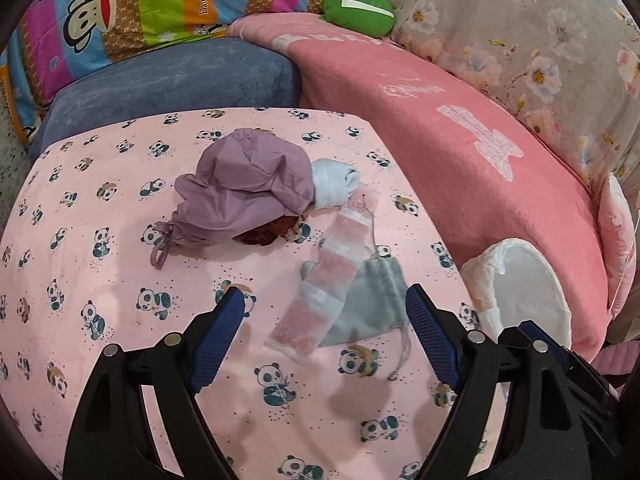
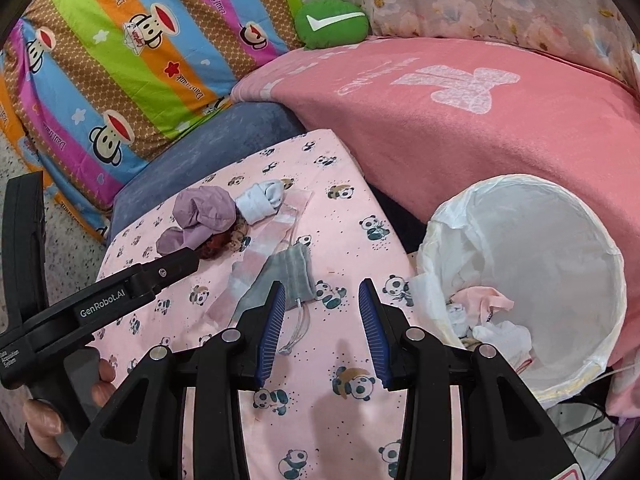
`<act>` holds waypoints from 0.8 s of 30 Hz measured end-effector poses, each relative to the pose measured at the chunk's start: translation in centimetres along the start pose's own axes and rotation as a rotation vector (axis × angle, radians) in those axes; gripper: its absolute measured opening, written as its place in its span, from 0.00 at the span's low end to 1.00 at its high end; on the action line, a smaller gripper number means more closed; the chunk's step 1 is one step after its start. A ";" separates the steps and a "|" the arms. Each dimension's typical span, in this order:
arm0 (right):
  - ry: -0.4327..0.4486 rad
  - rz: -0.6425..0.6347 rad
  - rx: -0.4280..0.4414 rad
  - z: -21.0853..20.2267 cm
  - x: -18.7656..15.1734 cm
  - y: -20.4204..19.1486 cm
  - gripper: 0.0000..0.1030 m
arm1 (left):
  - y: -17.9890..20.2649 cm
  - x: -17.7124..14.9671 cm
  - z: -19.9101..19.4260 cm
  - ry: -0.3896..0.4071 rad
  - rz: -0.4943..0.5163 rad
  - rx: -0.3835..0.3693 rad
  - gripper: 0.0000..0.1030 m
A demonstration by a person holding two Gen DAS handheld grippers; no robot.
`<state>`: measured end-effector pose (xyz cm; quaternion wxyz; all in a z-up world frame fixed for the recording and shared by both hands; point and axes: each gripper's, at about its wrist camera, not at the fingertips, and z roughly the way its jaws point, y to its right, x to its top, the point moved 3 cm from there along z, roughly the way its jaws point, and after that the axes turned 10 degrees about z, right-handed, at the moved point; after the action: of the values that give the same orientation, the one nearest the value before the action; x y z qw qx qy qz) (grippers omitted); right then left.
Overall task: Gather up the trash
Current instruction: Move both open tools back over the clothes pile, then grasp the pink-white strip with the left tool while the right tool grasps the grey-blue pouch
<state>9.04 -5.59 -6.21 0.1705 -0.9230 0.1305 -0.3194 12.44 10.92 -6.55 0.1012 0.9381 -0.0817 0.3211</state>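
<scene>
On the pink panda-print surface (image 1: 100, 280) lie a purple drawstring bag (image 1: 244, 188), a rolled white sock (image 1: 334, 186), a dark red-brown scrunchie (image 1: 266, 234), a pink-and-white wrapper (image 1: 324, 280) and a grey drawstring pouch (image 1: 368, 304). My left gripper (image 1: 326, 320) is open and empty, just short of the wrapper and pouch. My right gripper (image 2: 322, 320) is open and empty, over the surface beside the grey pouch (image 2: 286, 272). A white-lined trash bin (image 2: 520, 280) with some scraps inside stands to its right; it also shows in the left wrist view (image 1: 528, 292).
A pink blanket (image 2: 460, 120) lies behind the bin. A blue cushion (image 1: 172, 80), a striped monkey-print pillow (image 2: 120, 60), a green plush (image 2: 332, 22) and a floral cover (image 1: 540, 40) ring the back. The left gripper's body (image 2: 100, 300) crosses the right wrist view's left side.
</scene>
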 end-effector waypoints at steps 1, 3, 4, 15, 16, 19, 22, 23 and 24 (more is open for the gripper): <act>-0.009 -0.003 -0.001 0.5 -0.1 -0.1 0.39 | -0.2 0.0 0.3 -0.006 0.004 0.005 0.77; -0.032 -0.014 -0.002 2.1 -0.3 -0.7 0.39 | -0.5 0.1 1.1 -0.022 0.017 0.011 0.77; -0.044 -0.021 -0.004 2.9 -0.4 -1.0 0.39 | -0.6 0.1 1.5 -0.028 0.024 0.013 0.77; -0.131 -0.033 -0.031 9.2 -0.8 -1.4 0.39 | 0.1 1.3 6.9 -0.106 0.075 -0.002 0.76; -0.135 -0.032 -0.031 9.6 -0.8 -1.3 0.39 | 0.2 1.3 7.4 -0.114 0.071 -0.004 0.76; -0.144 -0.031 -0.028 10.5 -0.8 -1.2 0.39 | 0.3 1.1 8.3 -0.129 0.069 -0.009 0.67; -0.143 -0.046 -0.024 11.0 -0.8 -1.3 0.34 | 0.3 0.7 8.9 -0.150 0.063 -0.027 0.53; -0.146 -0.048 -0.020 11.0 -0.8 -1.3 0.28 | 0.3 0.6 8.9 -0.145 0.066 -0.022 0.52; -0.149 -0.049 -0.017 11.2 -0.8 -1.3 0.23 | 0.3 0.6 8.7 -0.140 0.073 -0.023 0.49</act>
<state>15.68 -1.56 -14.38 0.1642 -0.9485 0.0976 -0.2525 17.92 8.43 -12.92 0.0941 0.9534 -0.1263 0.2571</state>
